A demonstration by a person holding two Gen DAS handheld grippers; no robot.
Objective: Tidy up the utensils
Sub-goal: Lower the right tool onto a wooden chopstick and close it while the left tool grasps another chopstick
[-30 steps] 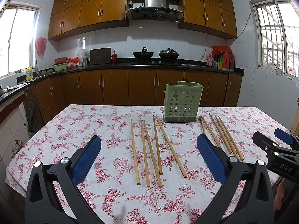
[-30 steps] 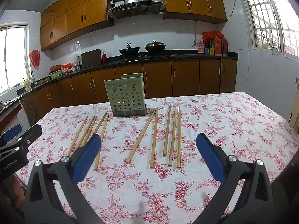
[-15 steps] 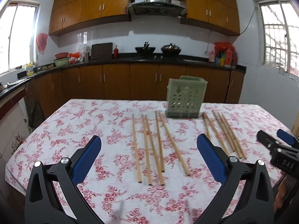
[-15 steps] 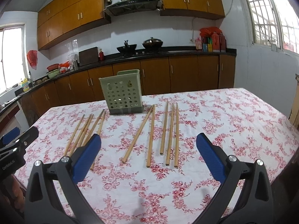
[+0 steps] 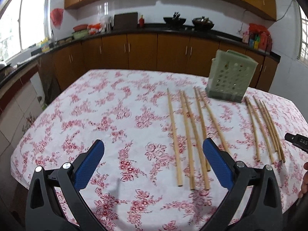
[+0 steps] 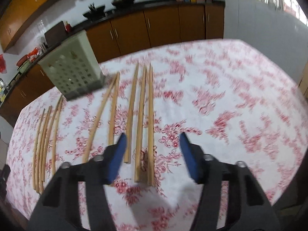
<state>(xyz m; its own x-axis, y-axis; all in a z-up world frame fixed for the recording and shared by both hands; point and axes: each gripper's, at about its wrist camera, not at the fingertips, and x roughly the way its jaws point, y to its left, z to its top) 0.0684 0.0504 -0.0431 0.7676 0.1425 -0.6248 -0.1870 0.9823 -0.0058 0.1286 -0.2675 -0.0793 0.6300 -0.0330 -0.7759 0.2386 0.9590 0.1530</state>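
Right claw [image 6: 153, 147], jaws just narrowing yet clamping nothing, hangs over three near-touching chopsticks [image 6: 141, 123] flat on the table [image 6: 240, 100] beside the green holder [image 6: 74, 73], left claw [image 5: 153, 165] open, empty; risk: pinching several, scattering neighbours.

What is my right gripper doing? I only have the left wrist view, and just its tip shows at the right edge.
Observer: The right gripper has just been closing its jaws, but they stand apart and pinch nothing.
Operator: Is anything between them?
Observer: Yes. The near ends of three chopsticks lie side by side on the tablecloth between them, and no pad seems to press on them.
Operator: Any other stick close by?
Observer: The finger on the picture's left hides the near end of a fourth chopstick.
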